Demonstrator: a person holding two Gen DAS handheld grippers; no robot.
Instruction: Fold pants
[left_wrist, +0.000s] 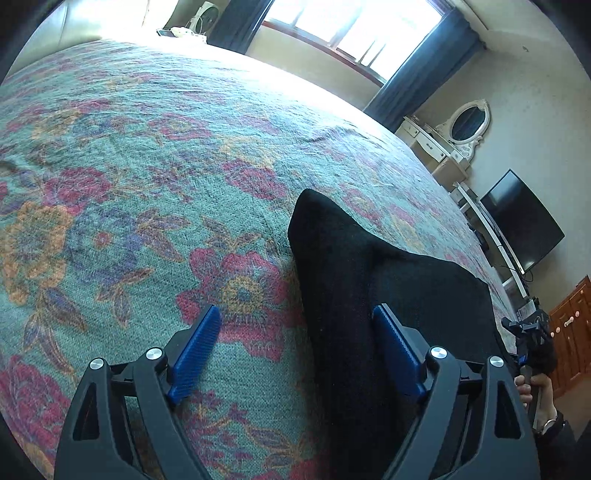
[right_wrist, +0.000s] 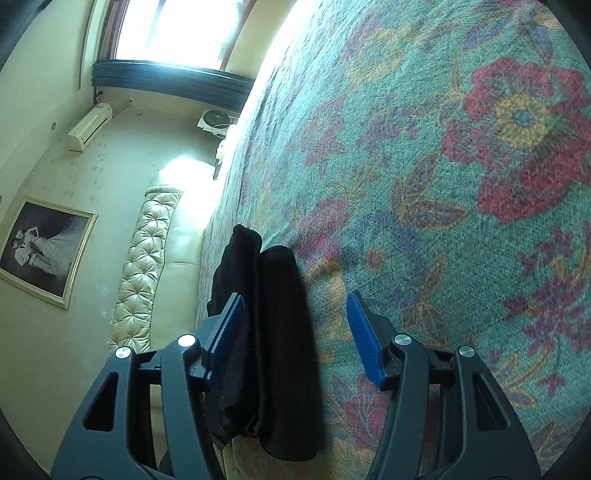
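Lying on the bed near its edge, the black pants (left_wrist: 369, 295) are bunched into long dark folds on the floral bedspread (left_wrist: 147, 184); in my right wrist view they (right_wrist: 284, 350) show as two thick rolled layers side by side, running away from me toward the headboard (right_wrist: 144, 266); in my left wrist view one pointed corner of the cloth stands up from the cover; my left tool (left_wrist: 297, 339) is spread wide, its blue pads well apart, one pad over bare bedspread and the other against the dark cloth, gripping nothing; my right tool (right_wrist: 295, 321) is likewise spread wide with the folded cloth lying between its blue pads, clamping nothing, though I cannot tell whether the left pad touches the fabric; my right hand (left_wrist: 535, 391) shows at the far edge of the left wrist view, wrapped round its handle; the bedspread is teal with red, orange and purple flowers; beyond the bed, the left wrist view shows a bright window (left_wrist: 351, 26) with dark blue curtains (left_wrist: 417, 77), a white dresser with an oval mirror (left_wrist: 469, 123), and a dark television (left_wrist: 521, 221); the right wrist view shows the cream tufted headboard, a framed picture (right_wrist: 44, 251), and an air conditioner (right_wrist: 88, 127) on the wall.
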